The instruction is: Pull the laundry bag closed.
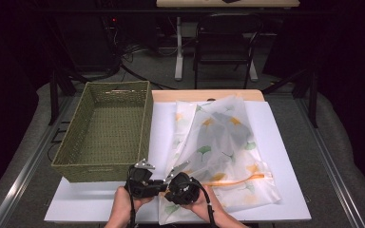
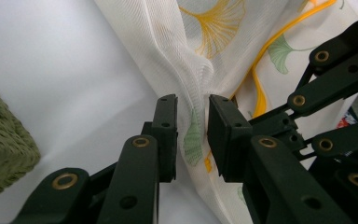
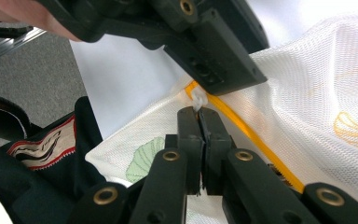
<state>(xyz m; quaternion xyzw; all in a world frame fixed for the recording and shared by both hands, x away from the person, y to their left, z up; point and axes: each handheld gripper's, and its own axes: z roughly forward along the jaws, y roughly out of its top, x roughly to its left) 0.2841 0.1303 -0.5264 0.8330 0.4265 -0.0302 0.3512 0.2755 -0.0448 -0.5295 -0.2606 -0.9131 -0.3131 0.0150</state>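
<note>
A white mesh bag (image 1: pixel 218 142) printed with ginkgo leaves lies on the white table top (image 1: pixel 285 156), something dark showing through it. An orange zipper (image 1: pixel 237 180) runs along its near edge. Both grippers meet at the bag's near left corner. My left gripper (image 1: pixel 161 183) (image 2: pixel 192 112) stands open, a bunched fold of mesh (image 2: pixel 193 79) hanging loosely between its pads. My right gripper (image 1: pixel 167 190) (image 3: pixel 199 114) is shut on the small white zipper pull (image 3: pixel 197 99) at the end of the orange zipper (image 3: pixel 247 130). The left gripper's fingers (image 3: pixel 214 60) hover just above it.
An empty green woven basket (image 1: pixel 100 172) stands on the table's left half, close to the left hand. A dark chair (image 1: pixel 225 42) and a table leg stand on the floor beyond the far edge. Bare white surface lies right of the bag.
</note>
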